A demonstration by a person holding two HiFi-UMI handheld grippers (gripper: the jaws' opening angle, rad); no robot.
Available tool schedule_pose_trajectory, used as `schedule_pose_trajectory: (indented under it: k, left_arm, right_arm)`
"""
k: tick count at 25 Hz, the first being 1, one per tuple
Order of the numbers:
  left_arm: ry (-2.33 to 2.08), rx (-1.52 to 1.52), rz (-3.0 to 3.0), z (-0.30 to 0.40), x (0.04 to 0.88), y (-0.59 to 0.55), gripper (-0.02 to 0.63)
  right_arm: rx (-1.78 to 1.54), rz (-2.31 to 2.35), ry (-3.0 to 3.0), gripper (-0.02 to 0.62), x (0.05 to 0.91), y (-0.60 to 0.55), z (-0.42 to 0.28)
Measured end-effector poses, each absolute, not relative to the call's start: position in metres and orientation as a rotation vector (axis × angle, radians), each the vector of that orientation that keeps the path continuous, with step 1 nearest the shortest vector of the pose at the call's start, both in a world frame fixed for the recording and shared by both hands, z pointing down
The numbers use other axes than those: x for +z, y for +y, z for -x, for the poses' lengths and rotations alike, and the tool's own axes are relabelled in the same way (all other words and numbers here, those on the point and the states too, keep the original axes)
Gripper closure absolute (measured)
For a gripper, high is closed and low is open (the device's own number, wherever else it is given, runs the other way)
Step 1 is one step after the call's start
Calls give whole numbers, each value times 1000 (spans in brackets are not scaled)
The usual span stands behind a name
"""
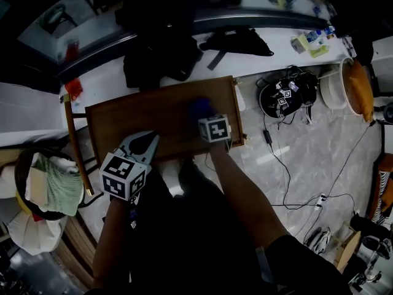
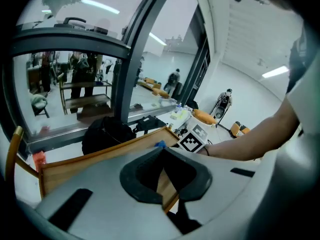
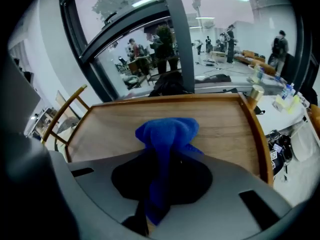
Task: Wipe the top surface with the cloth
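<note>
You are wiping, I judge, with your right hand-held gripper (image 3: pixel 165 156) pinching the blue cloth (image 3: pixel 167 134) onto the surface (image 3: pixel 110 129) toward its right end and your left hand-held gripper (image 2: pixel 161 151) idling closed and empty, so the next move is likely calling for a pressed sweep leftward.
</note>
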State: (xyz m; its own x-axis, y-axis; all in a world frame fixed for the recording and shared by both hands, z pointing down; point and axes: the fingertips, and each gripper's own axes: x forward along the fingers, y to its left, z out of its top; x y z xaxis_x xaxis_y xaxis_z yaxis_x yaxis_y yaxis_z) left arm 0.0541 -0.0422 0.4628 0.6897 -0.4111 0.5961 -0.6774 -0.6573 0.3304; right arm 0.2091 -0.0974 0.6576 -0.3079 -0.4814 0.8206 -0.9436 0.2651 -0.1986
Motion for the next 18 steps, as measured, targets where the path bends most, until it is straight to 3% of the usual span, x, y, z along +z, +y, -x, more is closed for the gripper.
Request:
schedule_pose_trajectory:
  k: [10, 18]
  left_arm:
    - [-822, 647, -2375, -85, 460, -41, 595]
    - [-856, 639, -2372, -56, 454, -37, 595]
  right_arm:
    - [947, -1450, -1734, 528, 650, -94, -301]
    - [976, -1548, -1622, 528, 649, -85, -328]
